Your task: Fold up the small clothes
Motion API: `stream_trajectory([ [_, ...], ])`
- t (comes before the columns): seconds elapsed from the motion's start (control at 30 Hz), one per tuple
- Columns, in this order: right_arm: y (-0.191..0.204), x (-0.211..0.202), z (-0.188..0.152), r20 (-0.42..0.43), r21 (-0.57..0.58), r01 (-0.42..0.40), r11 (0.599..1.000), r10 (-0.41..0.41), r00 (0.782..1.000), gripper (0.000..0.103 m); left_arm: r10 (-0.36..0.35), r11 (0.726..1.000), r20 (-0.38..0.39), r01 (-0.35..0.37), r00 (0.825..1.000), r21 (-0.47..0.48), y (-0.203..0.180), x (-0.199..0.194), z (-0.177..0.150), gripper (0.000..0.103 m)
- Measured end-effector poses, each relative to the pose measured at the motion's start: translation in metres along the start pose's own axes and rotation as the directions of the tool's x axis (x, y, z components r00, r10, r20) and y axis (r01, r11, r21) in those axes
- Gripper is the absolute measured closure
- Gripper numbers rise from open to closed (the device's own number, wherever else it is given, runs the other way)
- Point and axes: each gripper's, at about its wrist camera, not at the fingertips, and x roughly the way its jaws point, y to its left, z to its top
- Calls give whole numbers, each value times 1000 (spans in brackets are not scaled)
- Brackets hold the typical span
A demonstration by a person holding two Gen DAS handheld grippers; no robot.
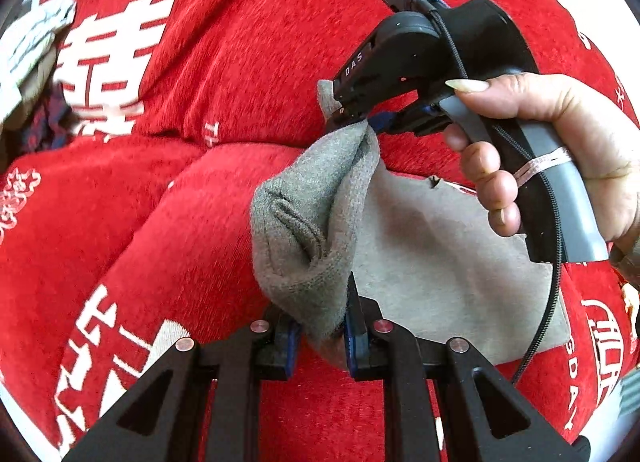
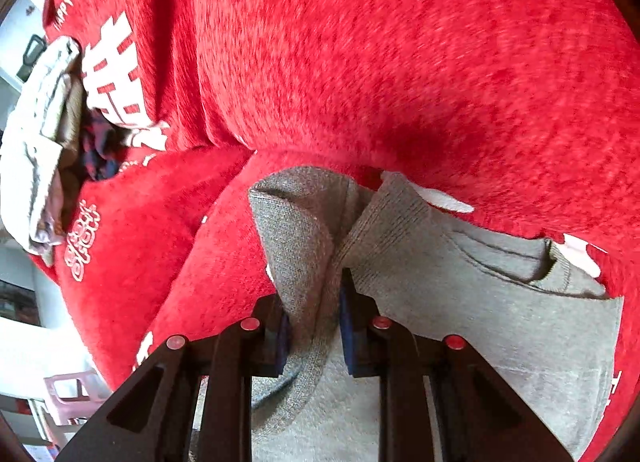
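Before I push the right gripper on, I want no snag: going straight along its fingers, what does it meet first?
The right gripper is shut on the grey garment, so that bunched cloth comes first; beyond it, probably the red wedding blanket, though depth is unclear.

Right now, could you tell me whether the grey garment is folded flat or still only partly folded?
Partly folded: one end of the grey garment is lifted and doubled over, pinched by the left gripper and right gripper; the rest lies flat on the red blanket.

Open red cover stretches wide ahead and left of the grey garment. Far left, a clothes pile blocks that edge. The right tool crowds the garment's upper corner.
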Motion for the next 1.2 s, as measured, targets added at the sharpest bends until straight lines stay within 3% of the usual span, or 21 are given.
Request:
stream_trajectory([
  [0.23, -26, -31, -2, 34, 31, -48, 998, 47, 998, 81, 29, 995, 24, -32, 999, 100, -44, -16, 5, 84],
  [0.67, -86, -88, -18, 76, 33, -104, 994, 101, 992, 81, 13, 972, 16, -16, 1000, 232, -136, -27, 12, 84],
  [0.9, -115, -100, -30, 83, 17, -116, 993, 115, 990, 81, 8, 951, -18, -2, 1000, 308, -182, -19, 3, 84],
  [1.2, -157, -100, -54, 114, 72, -173, 982, 165, 980, 81, 22, 927, -63, 3, 998, 374, -212, -4, -13, 84],
])
